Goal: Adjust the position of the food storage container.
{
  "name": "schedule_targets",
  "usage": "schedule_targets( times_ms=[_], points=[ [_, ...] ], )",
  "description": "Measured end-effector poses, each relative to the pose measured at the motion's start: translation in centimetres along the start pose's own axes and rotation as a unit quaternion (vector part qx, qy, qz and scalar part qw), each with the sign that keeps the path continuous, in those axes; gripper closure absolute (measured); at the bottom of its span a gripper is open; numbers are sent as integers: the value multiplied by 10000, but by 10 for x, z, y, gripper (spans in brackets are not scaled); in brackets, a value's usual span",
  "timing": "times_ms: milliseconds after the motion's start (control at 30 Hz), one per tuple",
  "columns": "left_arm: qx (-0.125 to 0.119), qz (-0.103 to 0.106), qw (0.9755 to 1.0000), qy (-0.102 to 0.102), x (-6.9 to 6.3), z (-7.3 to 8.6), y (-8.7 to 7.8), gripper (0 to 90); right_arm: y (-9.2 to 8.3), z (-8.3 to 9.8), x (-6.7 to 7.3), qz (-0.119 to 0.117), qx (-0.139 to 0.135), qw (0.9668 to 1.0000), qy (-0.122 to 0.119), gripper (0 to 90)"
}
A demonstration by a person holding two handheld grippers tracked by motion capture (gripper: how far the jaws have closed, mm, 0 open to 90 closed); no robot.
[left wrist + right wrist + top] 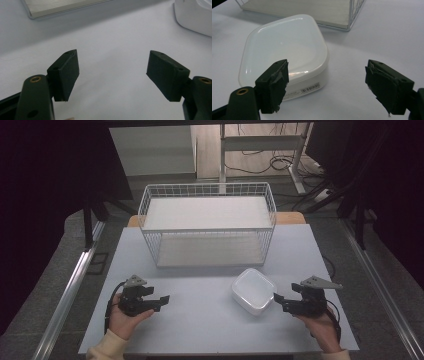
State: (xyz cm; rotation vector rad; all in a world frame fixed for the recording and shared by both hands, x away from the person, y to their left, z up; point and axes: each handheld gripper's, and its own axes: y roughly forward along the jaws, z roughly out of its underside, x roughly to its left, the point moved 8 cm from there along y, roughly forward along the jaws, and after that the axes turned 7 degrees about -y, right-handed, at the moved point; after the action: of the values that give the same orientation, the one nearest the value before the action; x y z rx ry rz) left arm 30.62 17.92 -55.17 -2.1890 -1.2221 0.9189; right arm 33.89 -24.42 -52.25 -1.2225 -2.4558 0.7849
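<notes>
Wire basket [207, 222] stood at the table's [200, 330] far side with a pale board as its floor. White lidded box [253, 290] lay shut on the table near the basket's right front corner, just beside the right gripper [278, 301], whose jaws gaped wide on nothing. Left gripper [162, 301] rested low, well apart, jaws equally wide and bare

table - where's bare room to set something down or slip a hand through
Free: the table between the left gripper and the white box, and the strips either side of the wire rack. Tight: the gap between box and right gripper.
</notes>
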Motion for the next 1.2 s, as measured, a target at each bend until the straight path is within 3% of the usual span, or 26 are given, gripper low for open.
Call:
schedule_targets(
  times_ms=[233,367,500,700,1000,1067,1100,1200],
  points=[
    [18,56,9999,84,-5,0,1,253,0,-7,2,-135,136,9998,-34,188],
    [-15,88,9999,102,-4,-1,-2,253,0,-30,4,-122,269,9994,-172,240],
    [-32,85,9999,100,-3,-1,-3,252,5,-42,3,-62,427,9988,-210,284],
    [-103,20,9999,77,1,-7,-8,251,13,-59,-10,221,767,9963,-308,419],
    [-184,-54,9998,-6,7,-10,-15,251,24,-65,-22,96,1065,9938,-312,585],
    [-178,-28,9998,6,6,-10,-15,251,27,-63,-25,107,1171,9925,-343,676],
    [-157,1,9999,9,5,-9,-14,251,29,-59,-28,176,1290,9905,-445,768],
    [-116,39,9999,38,3,-9,-12,250,32,-56,-30,203,1394,9884,-569,837]
  ],
)
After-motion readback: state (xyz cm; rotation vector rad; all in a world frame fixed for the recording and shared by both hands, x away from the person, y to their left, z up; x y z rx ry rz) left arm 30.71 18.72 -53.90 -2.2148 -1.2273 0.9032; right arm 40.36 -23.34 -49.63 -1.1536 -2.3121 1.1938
